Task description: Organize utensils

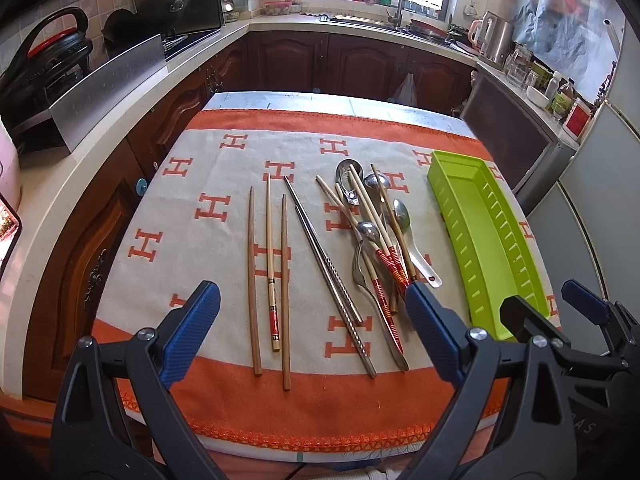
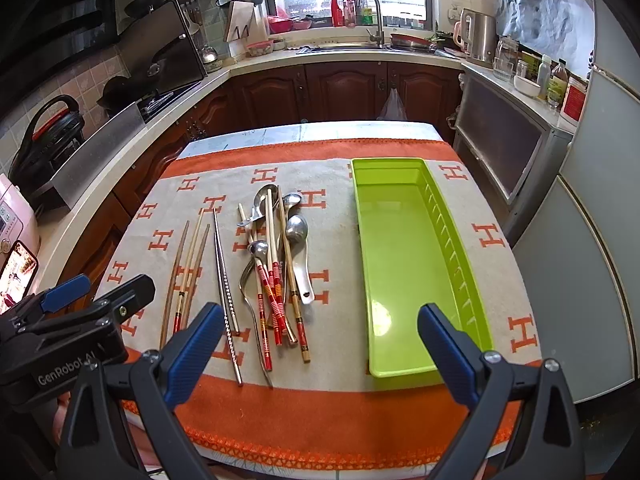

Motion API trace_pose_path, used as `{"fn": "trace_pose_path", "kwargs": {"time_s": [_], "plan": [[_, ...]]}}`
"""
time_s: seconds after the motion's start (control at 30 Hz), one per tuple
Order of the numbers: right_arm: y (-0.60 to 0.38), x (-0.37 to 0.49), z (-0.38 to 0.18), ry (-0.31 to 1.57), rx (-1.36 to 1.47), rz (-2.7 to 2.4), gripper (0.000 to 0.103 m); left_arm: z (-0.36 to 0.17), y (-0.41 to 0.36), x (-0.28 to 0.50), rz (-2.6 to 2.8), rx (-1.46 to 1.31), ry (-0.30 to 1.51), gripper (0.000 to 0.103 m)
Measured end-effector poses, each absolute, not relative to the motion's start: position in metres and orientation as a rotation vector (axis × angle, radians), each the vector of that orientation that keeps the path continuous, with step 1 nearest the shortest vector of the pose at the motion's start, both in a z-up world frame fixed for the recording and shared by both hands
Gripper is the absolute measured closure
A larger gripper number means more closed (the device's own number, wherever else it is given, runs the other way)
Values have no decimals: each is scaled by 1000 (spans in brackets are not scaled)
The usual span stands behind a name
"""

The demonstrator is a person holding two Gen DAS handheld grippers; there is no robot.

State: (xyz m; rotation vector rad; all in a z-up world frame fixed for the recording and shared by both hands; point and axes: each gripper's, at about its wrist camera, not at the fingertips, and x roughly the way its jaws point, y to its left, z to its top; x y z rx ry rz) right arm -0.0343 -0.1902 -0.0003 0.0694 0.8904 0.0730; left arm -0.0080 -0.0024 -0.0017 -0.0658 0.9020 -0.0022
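right tool (image 2: pixel 320 344) hovering wide open over desk (image 2: pixel 320 412), green tray (image 2: pixel 400 264) sitting empty, utensil pile (image 2: pixel 276 264) lying just left

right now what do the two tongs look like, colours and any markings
Both match: the left tongs and right tongs have black plastic clamp-style arms with triangular cut-outs and silver rivets, and each finger carries a blue textured pad. In the right wrist view the left unit's black body bears white "GenRobot.AI" lettering. No cables or sleeves are visible.
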Motion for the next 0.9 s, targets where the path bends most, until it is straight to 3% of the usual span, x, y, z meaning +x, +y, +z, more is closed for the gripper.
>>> {"fn": "trace_pose_path", "kwargs": {"time_s": [0.9], "plan": [[-185,-36,-4,904,66,62,14,-8,2,-5,-12,-78,926,10]]}}
